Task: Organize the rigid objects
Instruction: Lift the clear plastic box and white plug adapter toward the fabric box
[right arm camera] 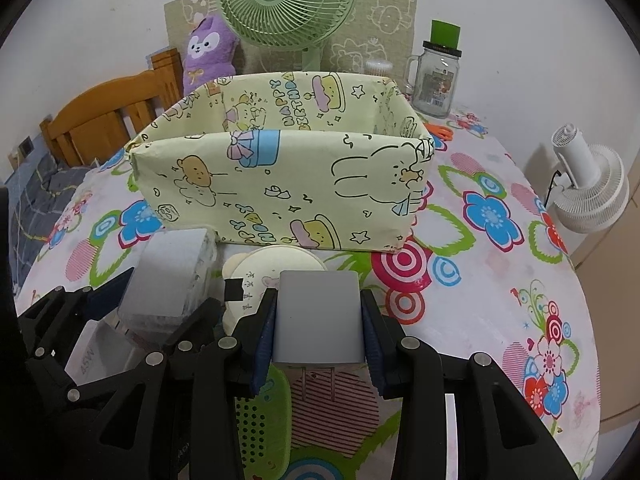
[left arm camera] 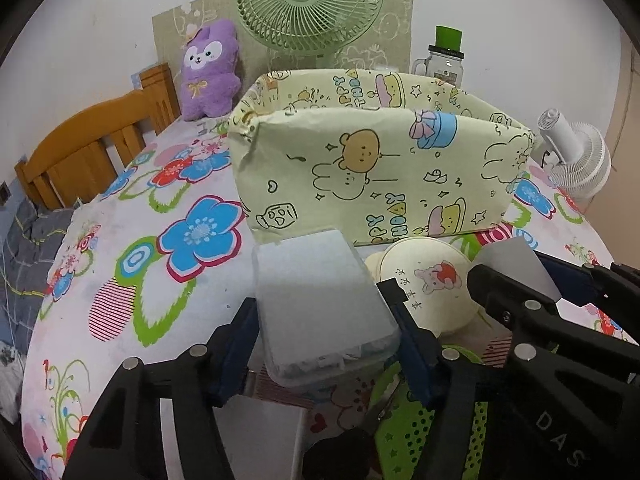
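Note:
My left gripper (left arm camera: 324,332) is shut on a clear plastic box (left arm camera: 322,304) and holds it above the flowered tablecloth; the box also shows in the right wrist view (right arm camera: 168,276). My right gripper (right arm camera: 320,320) is shut on a white plug charger (right arm camera: 318,316), prongs pointing down; it shows at the right of the left wrist view (left arm camera: 516,268). An open yellow cartoon-print storage box (left arm camera: 372,168) (right arm camera: 288,184) stands just ahead of both grippers. A cream round case (left arm camera: 428,280) (right arm camera: 280,264) lies in front of it.
A green perforated basket (right arm camera: 264,420) and a white carton (left arm camera: 260,436) lie under the grippers. A green fan (left arm camera: 308,4), purple plush (left arm camera: 210,72), glass jar (right arm camera: 436,80), orange scissors (right arm camera: 440,130) and white fan (right arm camera: 588,188) stand behind and right. A wooden chair (left arm camera: 88,148) is left.

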Demonstrator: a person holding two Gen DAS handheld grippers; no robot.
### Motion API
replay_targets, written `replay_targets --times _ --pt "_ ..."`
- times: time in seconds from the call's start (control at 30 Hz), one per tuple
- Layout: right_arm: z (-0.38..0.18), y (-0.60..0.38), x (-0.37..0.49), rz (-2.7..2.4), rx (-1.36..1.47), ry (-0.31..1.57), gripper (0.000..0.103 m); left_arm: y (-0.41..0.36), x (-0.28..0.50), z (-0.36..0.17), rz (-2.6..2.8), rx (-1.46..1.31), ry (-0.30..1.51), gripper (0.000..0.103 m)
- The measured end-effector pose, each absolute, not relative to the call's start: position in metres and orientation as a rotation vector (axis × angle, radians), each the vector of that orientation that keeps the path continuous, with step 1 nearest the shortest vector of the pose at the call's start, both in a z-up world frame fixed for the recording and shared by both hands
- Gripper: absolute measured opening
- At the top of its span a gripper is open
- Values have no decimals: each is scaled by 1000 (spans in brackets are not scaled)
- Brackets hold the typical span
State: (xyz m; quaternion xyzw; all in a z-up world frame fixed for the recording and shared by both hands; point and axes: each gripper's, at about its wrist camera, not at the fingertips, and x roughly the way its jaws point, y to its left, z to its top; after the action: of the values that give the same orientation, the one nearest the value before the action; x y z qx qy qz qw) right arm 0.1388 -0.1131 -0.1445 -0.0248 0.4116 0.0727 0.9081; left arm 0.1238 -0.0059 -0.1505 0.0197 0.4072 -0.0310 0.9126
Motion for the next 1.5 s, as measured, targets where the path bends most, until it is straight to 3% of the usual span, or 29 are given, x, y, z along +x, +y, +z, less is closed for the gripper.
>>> replay_targets --times 1.5 --pt "-66 -133 80 165 -15 693 42 -23 70 -66 -18 80 675 63"
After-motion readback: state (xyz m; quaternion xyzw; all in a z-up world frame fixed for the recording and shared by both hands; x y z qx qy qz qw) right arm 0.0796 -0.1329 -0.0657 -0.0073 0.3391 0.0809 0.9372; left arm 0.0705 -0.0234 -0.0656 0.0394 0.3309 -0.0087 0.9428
